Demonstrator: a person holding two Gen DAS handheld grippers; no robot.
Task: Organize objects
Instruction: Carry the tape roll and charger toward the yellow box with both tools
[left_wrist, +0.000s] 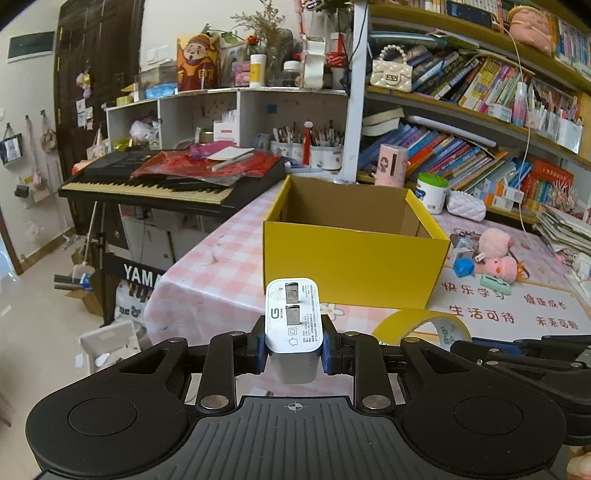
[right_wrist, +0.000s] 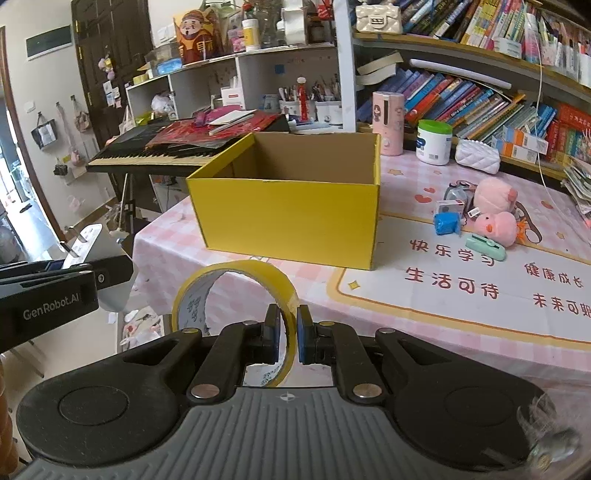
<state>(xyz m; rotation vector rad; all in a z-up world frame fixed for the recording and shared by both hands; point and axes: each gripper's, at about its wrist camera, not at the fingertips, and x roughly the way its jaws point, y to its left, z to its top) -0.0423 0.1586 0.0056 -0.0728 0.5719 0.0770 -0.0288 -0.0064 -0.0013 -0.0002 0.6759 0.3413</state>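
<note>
Left wrist view: we see our left gripper (left_wrist: 293, 341) clamped on a white charger block (left_wrist: 293, 321), its two folded prongs facing up, pads pressed against both of its sides. The charger is held above the near edge of the pink checked table (left_wrist: 207, 273), short of the yellow box (left_wrist: 351, 266), which stands open-topped on the cloth straight ahead. We can see only part of the box's brown inner walls, not its floor.

Right wrist view: our right gripper (right_wrist: 287, 334) pinches the wall of a yellow tape roll (right_wrist: 236, 295); one pad sits inside the ring, the other outside, and the roll stands upright on its edge in the grip. The same roll shows at lower right of the left view. The left gripper with the charger appears at the left edge of this view, beside the roll and apart from it.

Right of the box, on the printed mat (right_wrist: 480, 295), we note a loose cluster: a pink plush toy (right_wrist: 496, 221), a blue crumpled item (right_wrist: 447, 223), a mint-green small device (right_wrist: 484, 245). A keyboard (left_wrist: 155, 184) stands behind the table on the left; bookshelves (left_wrist: 480, 92) fill the right.
</note>
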